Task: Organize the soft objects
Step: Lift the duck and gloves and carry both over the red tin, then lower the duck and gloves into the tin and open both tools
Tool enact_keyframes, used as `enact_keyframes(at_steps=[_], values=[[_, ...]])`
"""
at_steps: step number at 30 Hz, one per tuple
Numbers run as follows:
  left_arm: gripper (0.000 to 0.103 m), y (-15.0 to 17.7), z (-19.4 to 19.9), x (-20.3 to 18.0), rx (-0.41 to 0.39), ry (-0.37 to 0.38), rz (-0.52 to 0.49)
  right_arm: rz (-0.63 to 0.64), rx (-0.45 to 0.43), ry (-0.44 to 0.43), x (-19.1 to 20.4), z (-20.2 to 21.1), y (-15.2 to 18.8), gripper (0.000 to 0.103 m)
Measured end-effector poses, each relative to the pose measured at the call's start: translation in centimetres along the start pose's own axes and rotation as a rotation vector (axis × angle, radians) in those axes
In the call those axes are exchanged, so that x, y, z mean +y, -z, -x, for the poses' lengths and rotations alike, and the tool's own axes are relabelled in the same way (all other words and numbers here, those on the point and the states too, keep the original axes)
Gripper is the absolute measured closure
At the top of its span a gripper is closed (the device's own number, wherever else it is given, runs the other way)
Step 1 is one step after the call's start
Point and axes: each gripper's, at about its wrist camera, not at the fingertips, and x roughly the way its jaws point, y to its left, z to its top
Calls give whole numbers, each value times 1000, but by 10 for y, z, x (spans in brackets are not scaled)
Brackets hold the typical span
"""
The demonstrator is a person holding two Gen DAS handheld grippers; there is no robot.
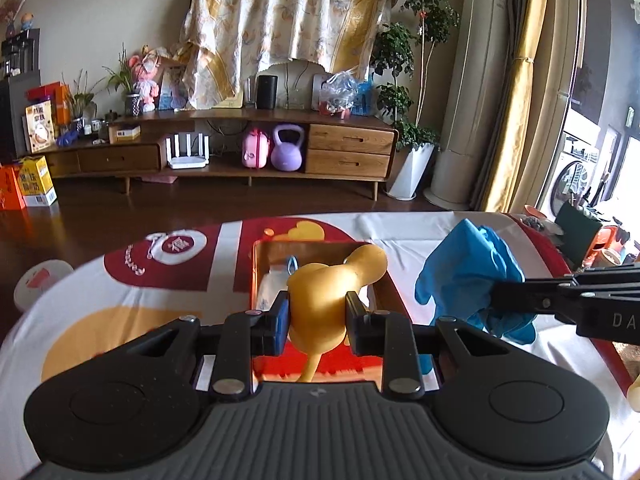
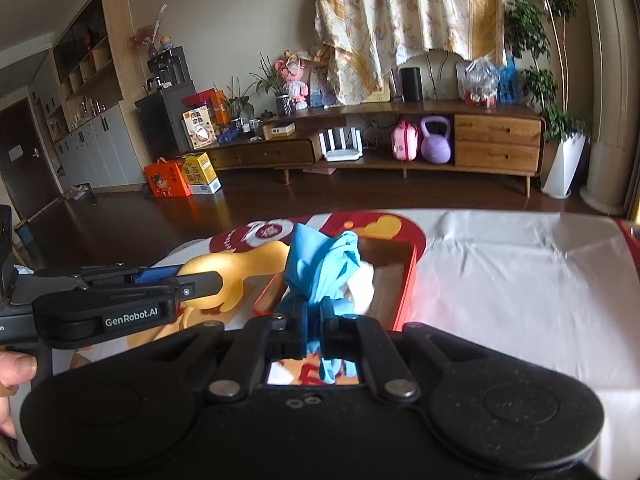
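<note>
My left gripper [image 1: 316,316] is shut on a soft yellow rubber toy [image 1: 324,292] with a rounded head and a thin tail hanging below. It hangs over a red open box [image 1: 256,276] that holds white soft items. My right gripper [image 2: 314,320] is shut on a crumpled blue glove [image 2: 320,268], held above the same red box [image 2: 404,292]. In the left wrist view the blue glove [image 1: 468,268] and the right gripper [image 1: 496,300] come in from the right. In the right wrist view the yellow toy [image 2: 224,272] and left gripper [image 2: 176,280] sit at the left.
The table wears a white cloth with red and yellow print [image 1: 168,256]. Beyond it lies dark wood floor and a long wooden TV cabinet [image 1: 248,148]. Cluttered items stand at the table's right end [image 1: 596,236]. A hand [image 2: 12,368] shows at the left edge.
</note>
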Motion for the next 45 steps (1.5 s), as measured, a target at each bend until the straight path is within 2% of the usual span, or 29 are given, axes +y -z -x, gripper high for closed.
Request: enact_keyframes(at_steps=[12, 27, 36, 45], values=[[75, -29, -51, 5, 0, -28, -52, 27, -3, 35, -19, -49, -28, 98], [75, -39, -122, 14, 44, -89, -76, -14, 57, 61, -38, -117, -30, 98], [75, -36, -159, 14, 78, -74, -30, -23, 116, 98, -44, -156, -22, 98], [75, -29, -190, 21, 133, -58, 11, 2, 174, 127, -46, -179, -13, 96]])
